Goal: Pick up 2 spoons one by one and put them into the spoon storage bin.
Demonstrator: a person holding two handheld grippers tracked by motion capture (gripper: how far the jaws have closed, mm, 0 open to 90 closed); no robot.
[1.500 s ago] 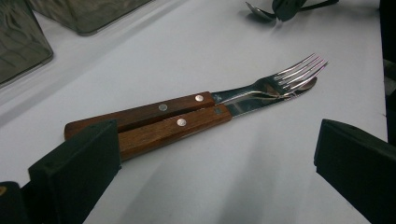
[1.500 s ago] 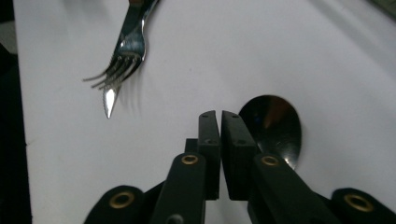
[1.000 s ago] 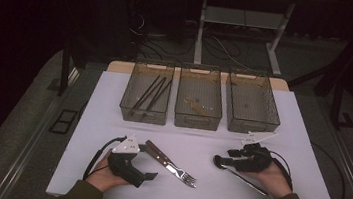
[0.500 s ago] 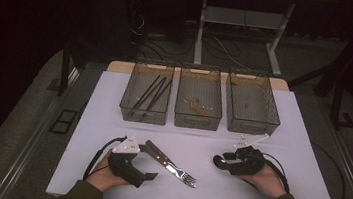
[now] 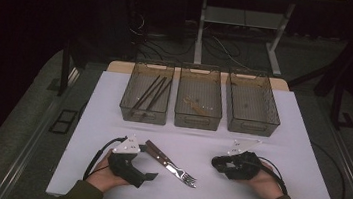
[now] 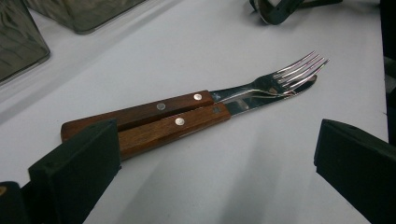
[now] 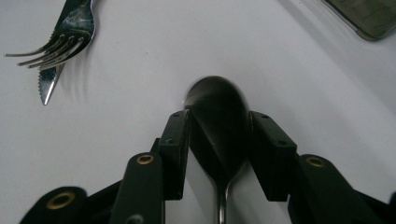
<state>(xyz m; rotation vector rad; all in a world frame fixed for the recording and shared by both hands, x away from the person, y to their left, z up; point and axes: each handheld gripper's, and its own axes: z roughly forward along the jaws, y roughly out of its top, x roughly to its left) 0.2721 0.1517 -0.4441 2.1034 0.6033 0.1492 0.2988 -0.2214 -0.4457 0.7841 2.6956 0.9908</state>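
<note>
Cutlery with brown wooden handles, a fork and a knife, lies on the white table between both grippers in the high view. In the left gripper view, the left gripper stands wide apart, empty (handles just ahead of one jaw). In the right gripper view, the right gripper has just been closing; its pads flank a shiny metal spoon, whose bowl sits between them.

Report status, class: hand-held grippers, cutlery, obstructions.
Right hand-held gripper closing around spoon. Left hand-held gripper open beside fork and knife. Nothing blocking.
</note>
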